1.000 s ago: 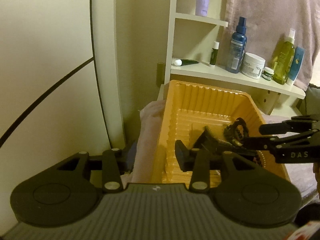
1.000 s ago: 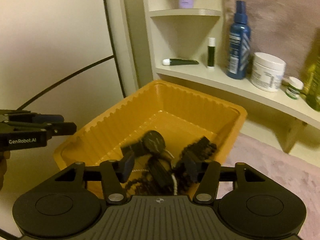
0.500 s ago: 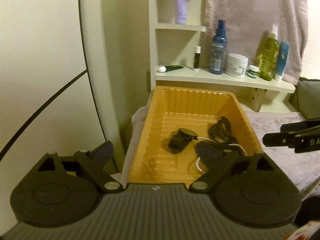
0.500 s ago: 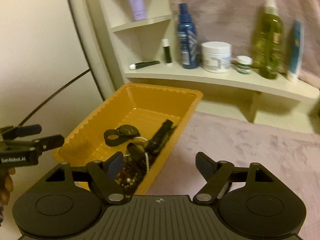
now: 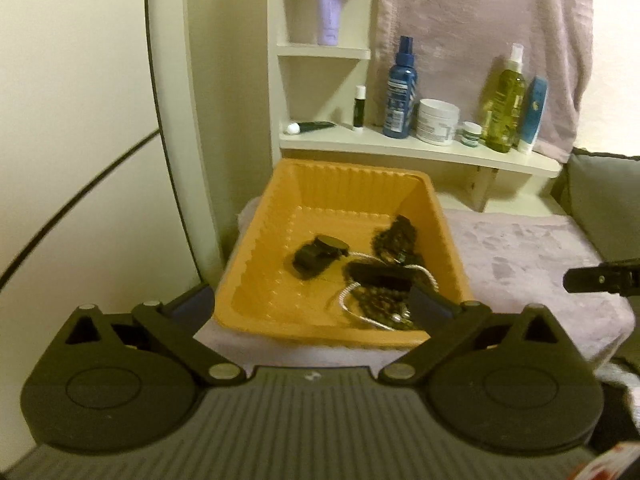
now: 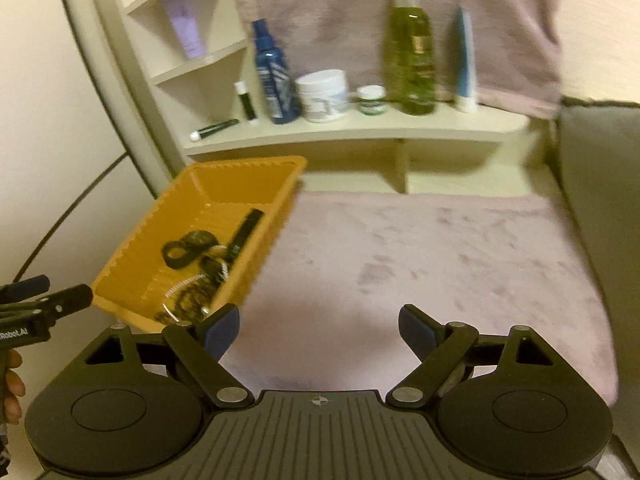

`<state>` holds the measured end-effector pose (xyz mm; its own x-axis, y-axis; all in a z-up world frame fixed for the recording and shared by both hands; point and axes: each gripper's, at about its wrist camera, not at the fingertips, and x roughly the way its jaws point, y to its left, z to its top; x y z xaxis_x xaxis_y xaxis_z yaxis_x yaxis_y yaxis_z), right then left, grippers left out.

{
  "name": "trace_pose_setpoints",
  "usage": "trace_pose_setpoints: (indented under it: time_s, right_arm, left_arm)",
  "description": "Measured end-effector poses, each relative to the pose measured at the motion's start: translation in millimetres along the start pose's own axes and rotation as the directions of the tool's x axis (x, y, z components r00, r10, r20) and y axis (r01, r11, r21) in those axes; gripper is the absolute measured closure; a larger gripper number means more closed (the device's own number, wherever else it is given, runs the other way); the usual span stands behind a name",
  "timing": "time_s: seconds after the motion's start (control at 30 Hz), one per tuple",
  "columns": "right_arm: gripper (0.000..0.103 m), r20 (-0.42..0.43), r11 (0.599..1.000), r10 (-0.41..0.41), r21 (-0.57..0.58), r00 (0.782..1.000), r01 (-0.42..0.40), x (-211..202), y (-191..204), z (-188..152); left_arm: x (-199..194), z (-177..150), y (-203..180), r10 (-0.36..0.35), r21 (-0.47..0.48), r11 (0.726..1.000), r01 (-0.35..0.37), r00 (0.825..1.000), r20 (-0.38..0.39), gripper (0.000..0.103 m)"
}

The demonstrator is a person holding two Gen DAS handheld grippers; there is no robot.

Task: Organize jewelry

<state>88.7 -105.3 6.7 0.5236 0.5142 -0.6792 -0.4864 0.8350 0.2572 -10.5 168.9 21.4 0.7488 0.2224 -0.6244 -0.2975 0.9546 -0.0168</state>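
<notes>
My left tool [image 5: 314,306] and right tool [image 6: 319,330] both hold nothing, their jaws spreading wider. The jewelry [image 5: 380,280], a dark watch, beaded strands and a pale chain, lies in the orange tray [image 5: 256,264] on the mauve cover [image 6: 440,248], left of my right tool.

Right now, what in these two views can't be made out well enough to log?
- Jewelry pile, left view: its near end is covered by the left tongs' finger.
- Bottle labels, right view: motion blur, unreadable.
- Right tongs, left view: cut off by the frame edge.
- Tray, right view: near corner behind a finger.
</notes>
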Motion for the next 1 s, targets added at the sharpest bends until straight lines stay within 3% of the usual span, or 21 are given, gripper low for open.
trace_pose_setpoints:
  time_s: [0.4, 1.0]
  right_arm:
    - [0.016, -0.026, 0.998, -0.056, 0.029, 0.998, 0.057, -52, -34, -22]
    - [0.016, -0.029, 0.999, -0.033, 0.014, 0.999, 0.034, -80, -14, -55]
  left_arm:
    - [-21, -4, -29, -0.051, -0.003, 0.999, 0.05, 0.997, -0.055, 0.001]
    - [-52, -19, -67, -0.064, 0.02, 0.998, 0.066, 0.993, -0.097, 0.001]
